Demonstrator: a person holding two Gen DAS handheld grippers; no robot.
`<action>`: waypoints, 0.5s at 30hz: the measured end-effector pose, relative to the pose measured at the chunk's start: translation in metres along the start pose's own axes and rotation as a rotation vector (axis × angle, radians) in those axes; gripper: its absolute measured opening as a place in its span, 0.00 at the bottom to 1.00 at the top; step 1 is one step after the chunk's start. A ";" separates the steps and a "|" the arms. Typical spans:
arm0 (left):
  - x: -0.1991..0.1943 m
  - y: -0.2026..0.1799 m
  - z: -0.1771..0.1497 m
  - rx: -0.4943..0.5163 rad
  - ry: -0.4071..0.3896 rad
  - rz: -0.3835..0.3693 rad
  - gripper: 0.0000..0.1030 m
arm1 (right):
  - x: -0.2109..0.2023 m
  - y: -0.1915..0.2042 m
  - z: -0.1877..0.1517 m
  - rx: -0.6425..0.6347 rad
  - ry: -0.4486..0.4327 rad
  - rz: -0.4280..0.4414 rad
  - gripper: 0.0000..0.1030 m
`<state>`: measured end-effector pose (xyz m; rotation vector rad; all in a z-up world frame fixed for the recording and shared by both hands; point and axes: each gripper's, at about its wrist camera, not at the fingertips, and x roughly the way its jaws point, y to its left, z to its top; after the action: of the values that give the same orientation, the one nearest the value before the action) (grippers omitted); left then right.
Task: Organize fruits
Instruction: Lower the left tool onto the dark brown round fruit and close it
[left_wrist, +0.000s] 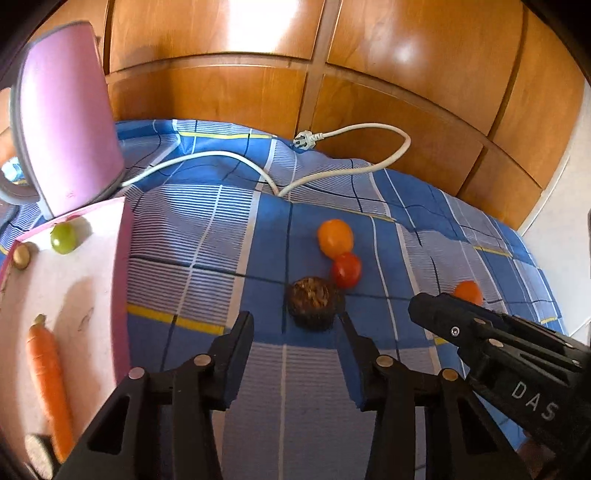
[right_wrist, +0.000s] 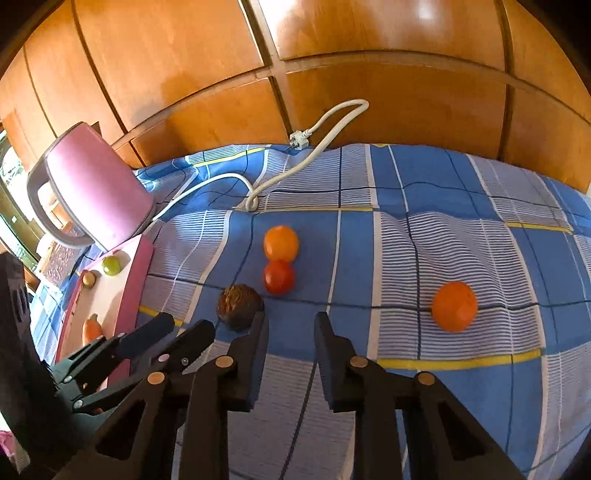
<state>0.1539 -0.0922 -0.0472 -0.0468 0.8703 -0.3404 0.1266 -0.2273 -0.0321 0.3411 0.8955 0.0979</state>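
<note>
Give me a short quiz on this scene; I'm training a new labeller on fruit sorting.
1. True or false: the red tomato touches the yellow-orange fruit behind it.
2. Which pair lies on the pink tray? A) a carrot and a green fruit; B) a banana and a lemon; C) two apples.
3. How many round fruits lie loose on the blue checked cloth?
Key: 1 true. 2 A. 3 four: the red tomato, the yellow-orange fruit, the brown fruit and the lone orange.
</note>
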 end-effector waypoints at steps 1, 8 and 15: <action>0.003 0.000 0.001 0.001 -0.002 -0.008 0.43 | 0.003 -0.001 0.002 0.007 0.005 0.004 0.25; 0.024 -0.002 0.006 -0.003 0.026 -0.021 0.46 | 0.012 -0.015 0.008 0.036 0.008 0.005 0.25; 0.036 -0.008 0.013 -0.001 0.021 -0.022 0.46 | 0.019 -0.020 0.013 0.038 0.014 -0.007 0.25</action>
<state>0.1827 -0.1119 -0.0641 -0.0541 0.8917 -0.3617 0.1474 -0.2453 -0.0455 0.3730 0.9134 0.0768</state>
